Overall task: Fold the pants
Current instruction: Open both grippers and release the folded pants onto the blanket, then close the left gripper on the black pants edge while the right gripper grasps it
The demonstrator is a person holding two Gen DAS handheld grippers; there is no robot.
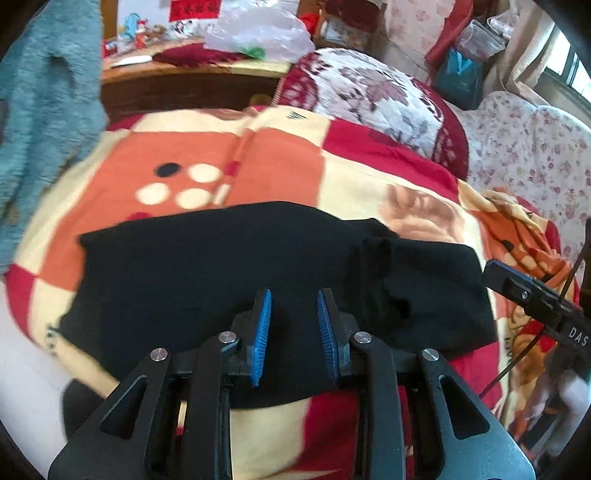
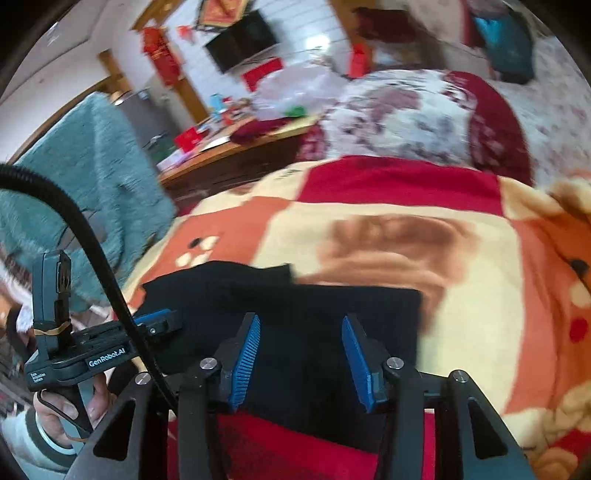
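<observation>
I have the black pants (image 1: 229, 280) lying folded into a flat, roughly rectangular bundle on the bed, on top of a blanket (image 1: 280, 155) checked in orange, cream and red with a cartoon print. In the left wrist view the bundle spreads across the middle of the frame, with a rumpled ridge of cloth toward its right half.

My left tongs (image 1: 294, 295) hover over the near part of the pants, their blue pads parted by a narrow gap with nothing pinched between them; I see only the flat black cloth below. My right tongs (image 2: 301, 321) stand released too, the blue pads set wider apart, above the near edge of the bundle, and nothing is gripped there either.

In the right wrist view the left tool shows at the lower left, with a hand (image 2: 61, 410) wrapped round its handle and a black cable (image 2: 92, 251) arching over it.

Beyond the blanket lie a floral quilt (image 1: 373, 96) and a fluffy teal garment (image 1: 48, 99) at the left. A wooden worktop (image 1: 192, 74) behind carries a clear plastic bag (image 1: 258, 33) and small clutter.
</observation>
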